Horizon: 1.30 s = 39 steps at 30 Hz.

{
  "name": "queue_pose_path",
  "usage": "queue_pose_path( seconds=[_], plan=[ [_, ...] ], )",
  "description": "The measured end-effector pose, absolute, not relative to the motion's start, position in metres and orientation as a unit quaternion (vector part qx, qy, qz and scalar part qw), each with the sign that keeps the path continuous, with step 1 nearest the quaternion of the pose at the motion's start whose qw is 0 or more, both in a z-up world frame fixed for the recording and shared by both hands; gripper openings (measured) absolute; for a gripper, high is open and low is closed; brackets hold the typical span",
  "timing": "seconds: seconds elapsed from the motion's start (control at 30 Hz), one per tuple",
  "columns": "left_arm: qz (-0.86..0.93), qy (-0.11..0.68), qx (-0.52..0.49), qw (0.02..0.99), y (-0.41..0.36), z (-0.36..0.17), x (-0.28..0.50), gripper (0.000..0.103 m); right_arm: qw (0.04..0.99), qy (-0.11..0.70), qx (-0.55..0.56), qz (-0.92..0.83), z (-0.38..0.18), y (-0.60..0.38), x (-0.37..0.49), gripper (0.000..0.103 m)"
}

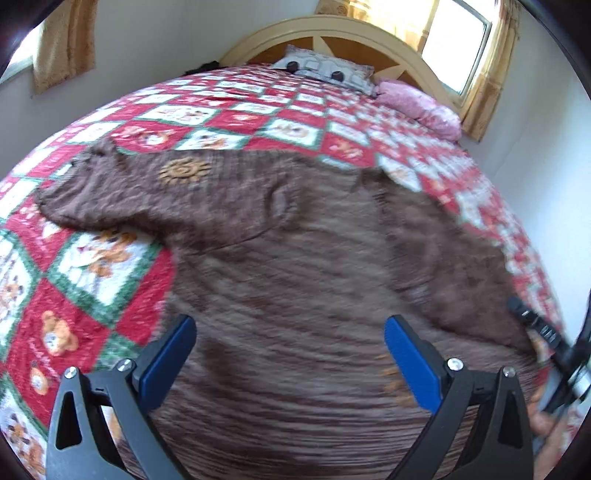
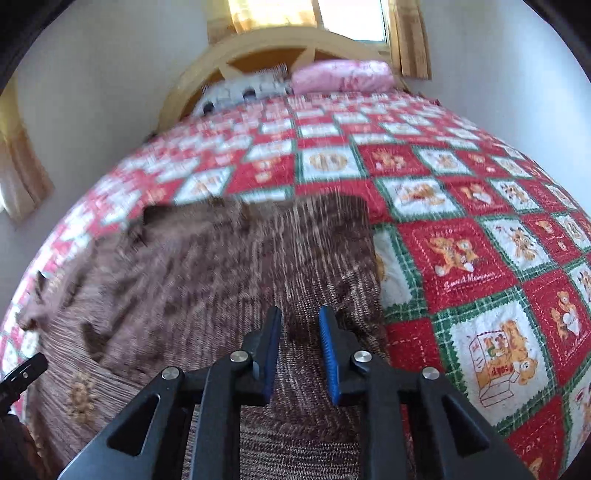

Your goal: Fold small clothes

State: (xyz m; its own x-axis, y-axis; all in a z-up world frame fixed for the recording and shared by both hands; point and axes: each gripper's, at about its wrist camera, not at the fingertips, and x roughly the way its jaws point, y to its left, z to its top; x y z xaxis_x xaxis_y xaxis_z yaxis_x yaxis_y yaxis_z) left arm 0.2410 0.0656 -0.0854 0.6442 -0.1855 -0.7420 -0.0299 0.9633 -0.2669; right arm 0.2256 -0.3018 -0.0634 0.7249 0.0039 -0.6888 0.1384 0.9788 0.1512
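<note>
both tongs angled down over brown sweater [image 1: 295, 258] on bed [image 1: 85, 295] — left tongs [image 1: 290, 363] wide open, empty; right tongs [image 2: 300, 352] narrowly parted, nothing gripped.

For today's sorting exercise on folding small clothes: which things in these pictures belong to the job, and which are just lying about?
Belongs to the job:
brown knitted sweater
left gripper
right gripper

Just lying about:
patchwork quilt
pink pillow
patterned pillow
headboard
curtains
</note>
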Motion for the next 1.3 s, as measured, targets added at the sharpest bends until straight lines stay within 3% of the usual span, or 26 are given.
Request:
queue_pose_path(
  seconds=[0.07,0.17,0.33,0.53,0.63,0.83,0.93,1.1,1.23,1.3],
  plan=[
    [-0.072,0.407,-0.145,0.899,0.053,-0.074,0.246,0.103,0.927,0.351,0.124,-0.04,-0.06,-0.313,0.22,0.022],
    [-0.06,0.4,-0.093,0.91,0.021,-0.065,0.264,0.103,0.919,0.362,0.152,-0.041,-0.067,-0.322,0.225,0.022],
    [0.004,0.449,0.011,0.894,-0.017,-0.101,0.297,0.103,0.919,0.361,0.155,-0.038,-0.067,-0.322,0.225,0.023],
    [0.016,0.445,0.016,0.895,0.006,-0.096,0.293,0.103,0.918,0.36,0.164,-0.035,-0.069,-0.324,0.225,0.023],
    [0.044,0.411,-0.022,0.91,0.048,-0.078,0.278,0.103,0.917,0.358,0.172,-0.033,-0.069,-0.326,0.223,0.023],
    [0.153,0.358,-0.191,0.901,0.196,-0.061,0.261,0.103,0.917,0.359,0.172,-0.034,-0.07,-0.325,0.224,0.023],
    [0.202,0.355,-0.247,0.878,0.249,-0.072,0.262,0.095,0.917,0.36,0.171,-0.035,-0.07,-0.325,0.224,0.023],
    [0.229,0.383,-0.303,0.842,0.288,-0.104,0.269,0.089,0.916,0.36,0.171,-0.036,-0.07,-0.325,0.224,0.023],
    [0.235,0.369,-0.293,0.85,0.285,-0.104,0.278,0.088,0.916,0.36,0.172,-0.036,-0.07,-0.325,0.224,0.023],
    [0.233,0.368,-0.287,0.853,0.284,-0.107,0.283,0.084,0.916,0.361,0.173,-0.035,-0.071,-0.326,0.224,0.023]
  ],
)
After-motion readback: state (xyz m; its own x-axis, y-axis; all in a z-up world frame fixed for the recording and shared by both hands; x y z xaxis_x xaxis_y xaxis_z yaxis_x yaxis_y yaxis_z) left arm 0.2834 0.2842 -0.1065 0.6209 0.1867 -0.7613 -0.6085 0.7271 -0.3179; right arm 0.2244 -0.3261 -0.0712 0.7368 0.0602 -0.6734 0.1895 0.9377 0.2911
